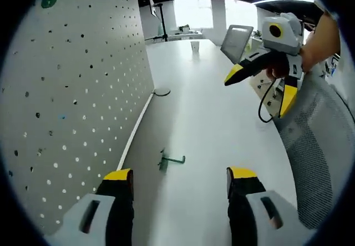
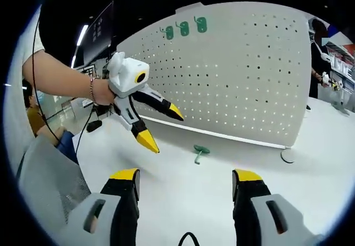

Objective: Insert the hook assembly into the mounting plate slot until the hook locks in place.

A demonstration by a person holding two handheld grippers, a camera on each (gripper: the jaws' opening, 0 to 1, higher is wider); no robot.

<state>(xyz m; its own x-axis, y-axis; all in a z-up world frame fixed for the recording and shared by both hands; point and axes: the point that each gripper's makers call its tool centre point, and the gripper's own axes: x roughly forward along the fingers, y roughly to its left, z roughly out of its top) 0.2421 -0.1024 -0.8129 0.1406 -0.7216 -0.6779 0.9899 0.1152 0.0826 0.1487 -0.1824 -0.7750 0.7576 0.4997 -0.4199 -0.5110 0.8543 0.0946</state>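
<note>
A small green hook (image 1: 169,161) lies on the white table just beyond my left gripper (image 1: 180,180), which is open and empty. The same green hook (image 2: 199,152) lies ahead of my right gripper (image 2: 187,182), also open with nothing between its fingers. A white pegboard (image 1: 66,90) stands upright along the table's left side; in the right gripper view the pegboard (image 2: 244,79) carries three green hooks (image 2: 184,28) near its top edge. The right gripper (image 1: 265,71) hangs in the air at upper right of the left gripper view, jaws spread; the left gripper (image 2: 145,113) likewise appears held by a hand.
A grey mesh chair back (image 1: 319,151) stands at the table's right edge. A laptop (image 1: 236,41) and a cup (image 1: 194,46) sit at the far end. A black ring (image 1: 161,92) lies near the pegboard's foot. A person stands at the far right (image 2: 317,57).
</note>
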